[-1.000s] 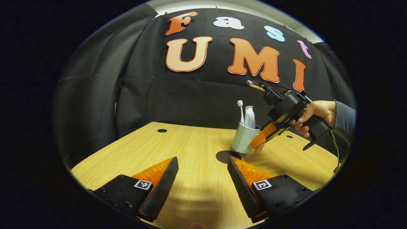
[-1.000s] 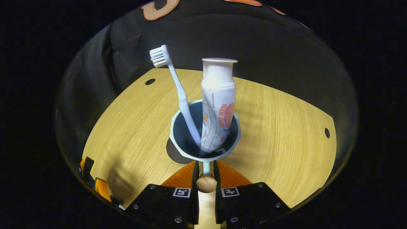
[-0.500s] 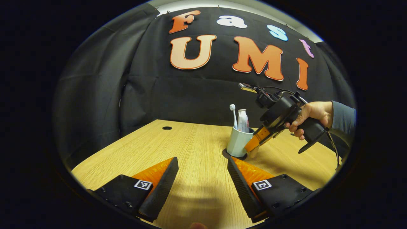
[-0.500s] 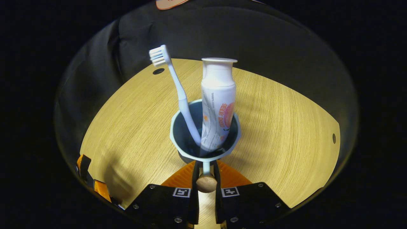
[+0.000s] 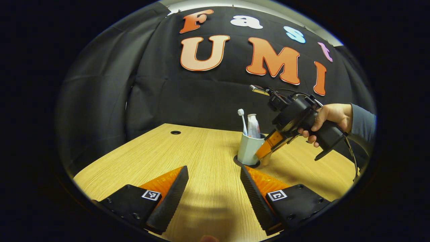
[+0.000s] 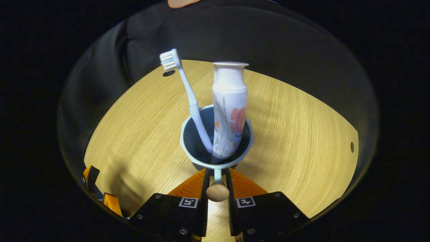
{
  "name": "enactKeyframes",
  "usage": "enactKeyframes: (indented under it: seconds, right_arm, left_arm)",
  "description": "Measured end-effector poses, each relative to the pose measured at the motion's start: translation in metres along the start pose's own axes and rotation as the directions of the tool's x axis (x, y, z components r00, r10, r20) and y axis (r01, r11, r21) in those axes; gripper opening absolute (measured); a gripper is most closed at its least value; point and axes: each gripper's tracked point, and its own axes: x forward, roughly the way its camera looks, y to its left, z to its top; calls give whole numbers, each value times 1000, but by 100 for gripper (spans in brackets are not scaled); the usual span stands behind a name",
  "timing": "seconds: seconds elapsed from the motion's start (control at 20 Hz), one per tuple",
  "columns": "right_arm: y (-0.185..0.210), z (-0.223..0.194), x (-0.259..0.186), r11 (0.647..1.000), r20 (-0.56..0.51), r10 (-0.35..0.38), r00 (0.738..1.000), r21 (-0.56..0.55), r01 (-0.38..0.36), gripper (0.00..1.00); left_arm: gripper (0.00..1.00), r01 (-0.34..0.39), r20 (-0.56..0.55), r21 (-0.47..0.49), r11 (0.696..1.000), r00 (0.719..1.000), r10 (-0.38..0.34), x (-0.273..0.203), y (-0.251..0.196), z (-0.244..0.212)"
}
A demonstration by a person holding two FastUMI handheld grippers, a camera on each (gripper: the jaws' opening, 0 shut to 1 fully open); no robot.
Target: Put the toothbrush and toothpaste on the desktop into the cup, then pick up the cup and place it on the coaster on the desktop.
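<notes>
We see the right gripper (image 6: pixel 217 183) with jaws clamped on the cup's handle (image 6: pixel 217 191) | cup (image 5: pixel 248 149) on the dark coaster (image 5: pixel 238 161), mid-surface (image 5: pixel 201 151) | toothbrush (image 6: pixel 188 95) and toothpaste (image 6: pixel 230 107) upright inside | left gripper (image 5: pixel 213 188) jaws spread, holding nothing, above the near edge.

1. The left gripper (image 5: pixel 214 188) has orange wedge fingers with black ribbed pads (image 5: pixel 169 198), black bases with screws and square black-and-white markers.
2. The right gripper (image 5: pixel 265 153) has a black pistol-grip body and thin black cables.
3. The person's sleeve (image 5: pixel 362 123) is grey-blue.
</notes>
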Motion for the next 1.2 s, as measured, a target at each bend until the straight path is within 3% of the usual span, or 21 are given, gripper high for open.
enactKeyframes:
  seconds: [0.1,0.15,0.3,0.4,0.45,0.5,0.65,0.75,0.8,0.85,1.2]
  right_arm:
    - [2,3,-10,1000,29,13,999,0,-13,34]
    - [3,2,-14,1000,37,21,999,1,-21,43]
    - [2,-1,-23,999,81,50,996,10,-51,47]
    - [-4,-2,-33,998,122,49,991,23,-52,44]
    - [-8,-2,-39,998,144,46,989,35,-51,50]
    - [-11,-1,-45,997,170,46,984,47,-55,48]
    - [-18,-3,-62,994,241,65,968,66,-83,67]
    - [-33,-9,-75,995,285,41,958,74,-64,79]
    - [-40,-14,-81,995,307,27,951,85,-56,77]
    - [-46,-17,-86,994,328,18,945,96,-53,86]
    - [-108,-46,-144,988,488,-131,863,140,70,91]
  left_arm:
    - [99,-4,-4,-6,1000,1000,4,-1,0,-1]
    - [99,-6,-3,-6,1000,1000,6,-2,-1,-1]
    - [99,-9,14,9,1000,1000,9,-5,-3,6]
    - [99,-7,30,28,1000,1000,6,-10,-9,12]
    - [99,-6,38,35,999,999,5,-12,-11,15]
    - [99,-5,43,40,999,999,4,-13,-12,17]
    - [100,3,51,60,998,999,-6,-16,-22,23]
    - [99,8,59,83,997,998,-13,-20,-29,26]
    - [99,13,67,92,996,998,-19,-22,-33,29]
    - [99,21,74,97,995,997,-28,-23,-39,34]
    - [99,72,158,129,989,983,-92,-27,-83,65]
